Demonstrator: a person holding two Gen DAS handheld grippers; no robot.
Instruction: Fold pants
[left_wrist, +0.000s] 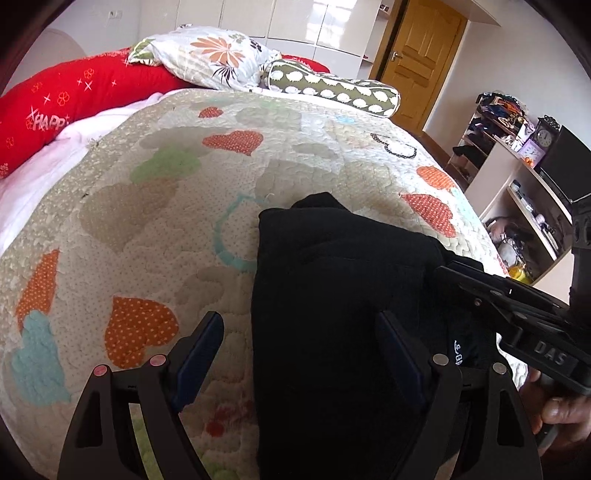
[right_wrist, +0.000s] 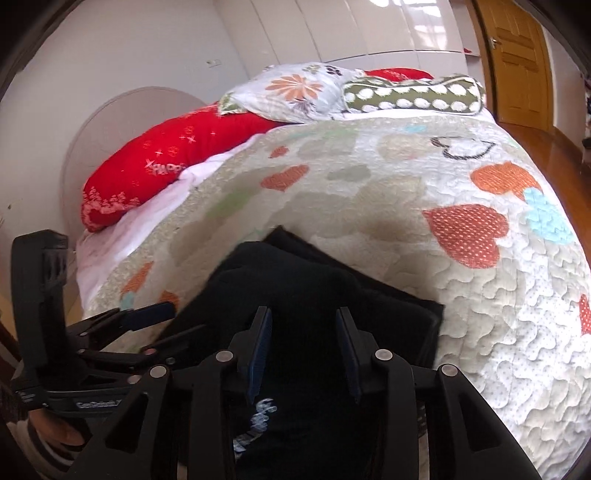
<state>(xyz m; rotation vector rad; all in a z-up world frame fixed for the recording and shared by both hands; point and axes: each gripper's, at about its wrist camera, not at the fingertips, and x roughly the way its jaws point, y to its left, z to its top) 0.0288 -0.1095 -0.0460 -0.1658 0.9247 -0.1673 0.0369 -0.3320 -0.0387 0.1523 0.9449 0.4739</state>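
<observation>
A bedroom with glossy white wardrobes along the far wall and a wooden door (left_wrist: 421, 55) at the far right. A bed fills the room, covered by a cream quilt (left_wrist: 147, 192) patched with orange, green and blue hearts. At the far left lies a long red pillow (left_wrist: 74, 96), then a floral pillow (left_wrist: 214, 55), then a green bolster with white spots (left_wrist: 332, 88). On the near part of the quilt lie the black pants (left_wrist: 332, 295), folded into a thick rectangular stack with white stitched lettering close to the near edge. The left gripper (left_wrist: 299, 354) hovers over the stack's left edge, its jaws wide apart, one finger above the quilt and the other above the black cloth. The right gripper (right_wrist: 304, 350) sits over the near end of the pants, jaws narrowly parted with black cloth between the pads, not pinching it. To the far right stand cluttered open shelves (left_wrist: 517, 166).
</observation>
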